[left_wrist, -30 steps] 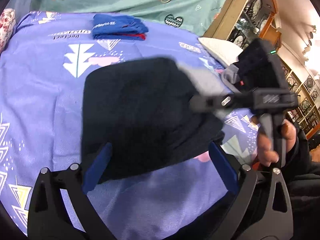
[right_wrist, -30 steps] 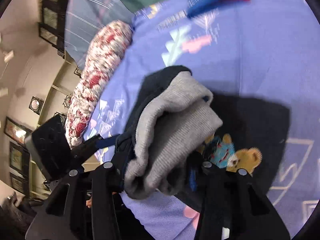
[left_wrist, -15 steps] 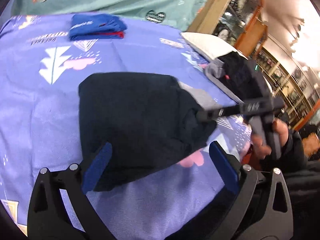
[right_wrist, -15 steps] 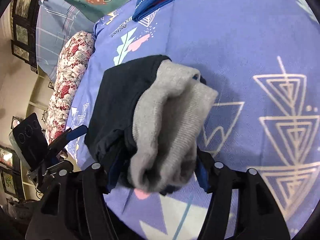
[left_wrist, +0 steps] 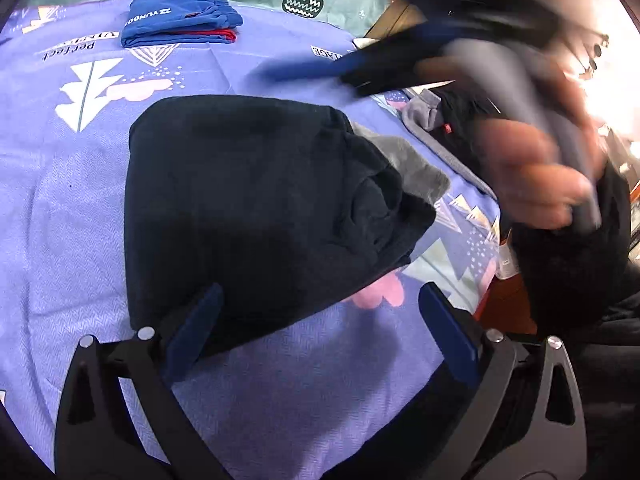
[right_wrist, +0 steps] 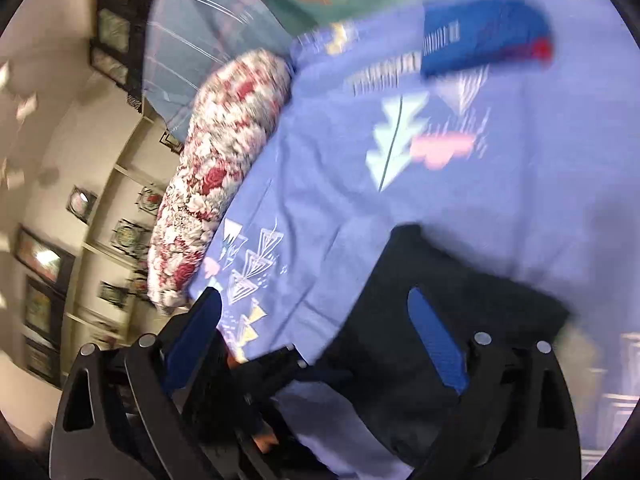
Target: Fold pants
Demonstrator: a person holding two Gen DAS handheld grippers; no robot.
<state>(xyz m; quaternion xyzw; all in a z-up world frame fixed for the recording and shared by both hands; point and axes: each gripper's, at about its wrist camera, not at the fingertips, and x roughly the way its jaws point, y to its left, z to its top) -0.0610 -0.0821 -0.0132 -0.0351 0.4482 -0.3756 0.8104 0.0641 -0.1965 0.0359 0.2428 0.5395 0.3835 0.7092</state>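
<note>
The dark navy pants (left_wrist: 248, 196) lie folded in a compact bundle on the purple bedsheet (left_wrist: 60, 208), with the grey lining (left_wrist: 404, 160) showing at the right edge. My left gripper (left_wrist: 316, 332) is open and empty, hovering just in front of the bundle's near edge. My right gripper (right_wrist: 316, 344) is open and empty; in the left wrist view it is a blurred shape (left_wrist: 400, 64) lifted above the bundle's right side. The pants also show in the right wrist view (right_wrist: 460, 312), below the right finger.
A folded blue garment (left_wrist: 180, 20) lies at the far side of the bed. A floral bolster (right_wrist: 216, 200) lies along the left edge. More dark and grey clothing (left_wrist: 448, 124) sits at the right bed edge. Shelves stand beyond.
My right gripper has let go of the grey-lined end of the pants and swung up and away, opening. The pants now rest folded on the sheet. My left gripper stays open.
</note>
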